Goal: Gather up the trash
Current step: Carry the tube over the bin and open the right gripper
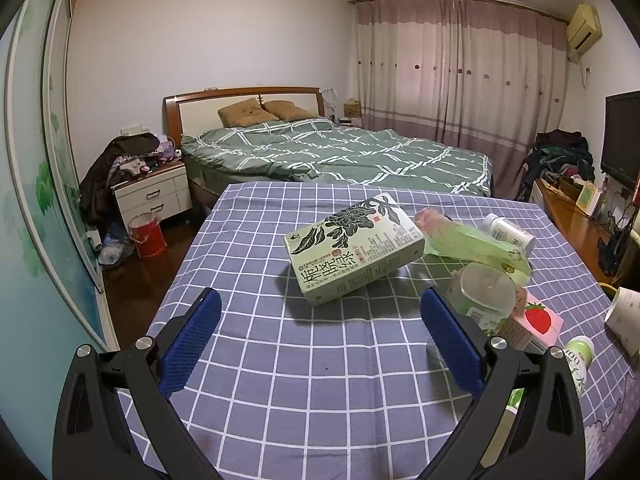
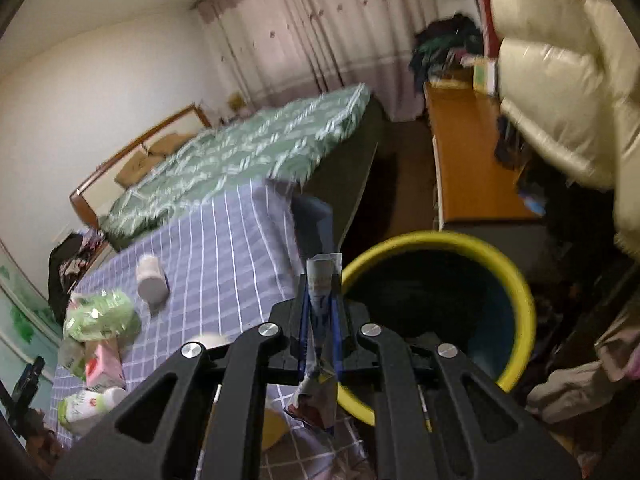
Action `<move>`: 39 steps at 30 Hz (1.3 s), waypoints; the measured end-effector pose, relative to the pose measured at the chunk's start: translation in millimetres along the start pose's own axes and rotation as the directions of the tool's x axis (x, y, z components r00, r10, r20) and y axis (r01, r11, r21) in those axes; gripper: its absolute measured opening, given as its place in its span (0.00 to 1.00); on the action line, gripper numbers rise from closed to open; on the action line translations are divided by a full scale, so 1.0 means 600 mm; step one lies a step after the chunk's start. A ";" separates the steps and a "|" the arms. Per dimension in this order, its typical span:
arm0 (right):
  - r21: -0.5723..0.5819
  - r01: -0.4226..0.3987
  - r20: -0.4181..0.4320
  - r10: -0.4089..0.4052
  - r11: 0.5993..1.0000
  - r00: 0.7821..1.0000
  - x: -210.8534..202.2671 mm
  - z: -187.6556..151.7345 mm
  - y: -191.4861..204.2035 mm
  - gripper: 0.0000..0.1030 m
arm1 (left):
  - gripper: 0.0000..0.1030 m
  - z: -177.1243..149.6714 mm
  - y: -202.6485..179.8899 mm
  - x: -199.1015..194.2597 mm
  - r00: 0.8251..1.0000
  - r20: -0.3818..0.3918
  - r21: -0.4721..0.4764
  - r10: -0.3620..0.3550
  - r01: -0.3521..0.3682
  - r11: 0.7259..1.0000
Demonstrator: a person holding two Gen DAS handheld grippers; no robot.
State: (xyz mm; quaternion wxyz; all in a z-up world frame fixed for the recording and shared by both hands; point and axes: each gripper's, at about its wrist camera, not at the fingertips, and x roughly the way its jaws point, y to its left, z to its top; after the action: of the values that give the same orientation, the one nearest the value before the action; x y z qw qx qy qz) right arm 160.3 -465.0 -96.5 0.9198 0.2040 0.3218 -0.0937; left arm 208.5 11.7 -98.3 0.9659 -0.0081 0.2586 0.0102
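While the left gripper (image 1: 320, 336) hangs with its blue-padded fingers (image 1: 192, 344) spread wide and nothing between them, a green-and-white printed box (image 1: 354, 249) lies just ahead of it on the blue checked tablecloth (image 1: 280, 392). To the right of its right finger sit a crumpled green plastic wrapper (image 1: 476, 245), a clear plastic cup (image 1: 486, 292), a pink strawberry carton (image 1: 534, 322) and a white pill bottle (image 1: 508, 232).

Only the right wrist view shows the right gripper (image 2: 320, 300): its pads are pressed together on a flattened printed paper wrapper (image 2: 322, 280), which sticks out past the fingertips and trails below them. Just right of the fingertips and lower down stands a round yellow-rimmed bin (image 2: 516, 280) with a dark inside. At far right is a cream puffy jacket sleeve (image 2: 560, 80). This view is blurred.
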 end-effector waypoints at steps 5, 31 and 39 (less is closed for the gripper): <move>-0.041 -0.046 -0.024 0.045 0.998 0.999 0.014 -0.019 0.042 0.09 | 0.95 0.001 0.006 0.005 1.000 -0.012 -0.018 -0.004 0.004 1.000; 0.014 0.167 -0.025 -0.167 0.986 0.986 0.070 0.031 -0.074 0.09 | 0.95 -0.003 -0.010 0.000 1.000 0.005 0.014 -0.009 0.009 1.000; -0.015 0.141 -0.033 -0.141 0.990 0.989 0.075 0.027 -0.046 0.09 | 0.95 -0.003 -0.010 0.004 1.000 -0.001 0.012 -0.012 0.012 1.000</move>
State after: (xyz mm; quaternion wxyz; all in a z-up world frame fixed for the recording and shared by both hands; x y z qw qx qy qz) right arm 195.8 -498.8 -122.5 0.9065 0.1764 0.3518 -0.1529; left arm 210.1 5.9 -101.0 0.9658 -0.0036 0.2593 0.0029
